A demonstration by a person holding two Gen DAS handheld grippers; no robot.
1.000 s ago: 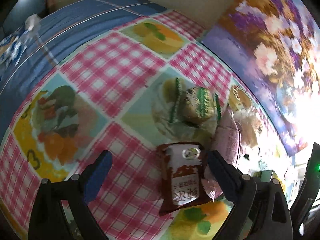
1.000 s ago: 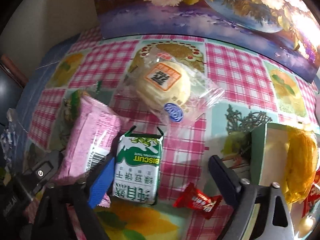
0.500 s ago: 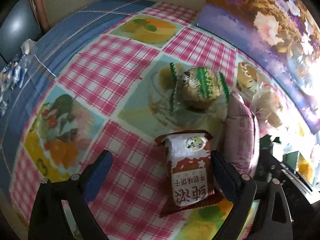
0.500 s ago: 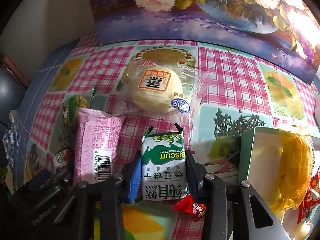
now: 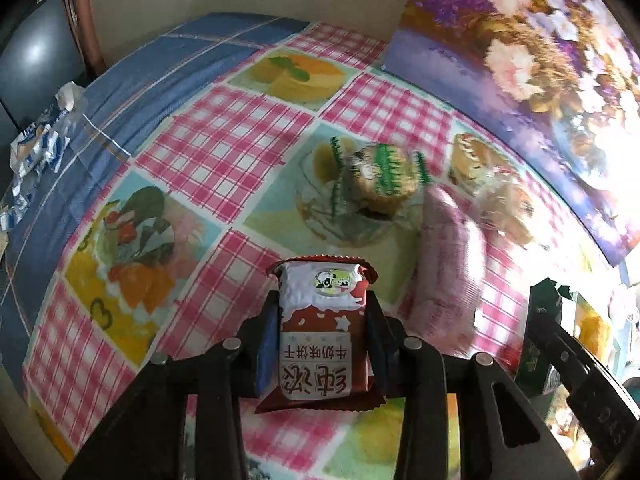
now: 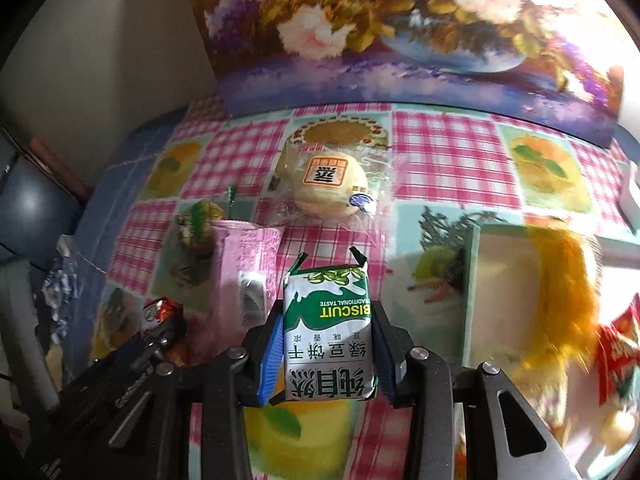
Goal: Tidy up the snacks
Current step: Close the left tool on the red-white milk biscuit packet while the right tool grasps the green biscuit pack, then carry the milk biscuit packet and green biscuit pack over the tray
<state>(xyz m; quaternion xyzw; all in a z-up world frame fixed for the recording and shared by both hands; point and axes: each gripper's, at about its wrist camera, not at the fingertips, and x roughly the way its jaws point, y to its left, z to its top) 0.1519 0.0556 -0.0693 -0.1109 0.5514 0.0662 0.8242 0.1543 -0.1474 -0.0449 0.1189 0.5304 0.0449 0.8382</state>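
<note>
My left gripper (image 5: 322, 344) is shut on a brown and white biscuit packet (image 5: 320, 328), held above the checked tablecloth (image 5: 224, 152). My right gripper (image 6: 328, 352) is shut on a green and white biscuit packet (image 6: 328, 332), also lifted. A pink packet (image 6: 244, 268) lies to the left of it and shows in the left wrist view (image 5: 448, 264). A round bun in clear wrap (image 6: 330, 188) lies beyond. A green-striped wrapped cake (image 5: 380, 180) lies ahead of the left gripper. An open box (image 6: 500, 288) at the right holds a yellow packet (image 6: 568, 292).
A flower painting (image 6: 400, 32) stands against the wall at the table's far edge. A red snack packet (image 6: 616, 344) lies at the far right by the box. Crumpled blue and white wrappers (image 5: 36, 148) lie at the left on the blue cloth.
My left gripper has closed on the brown biscuit packet. My right gripper closed on the green biscuit packet half a second ago and has lifted it off the table.
</note>
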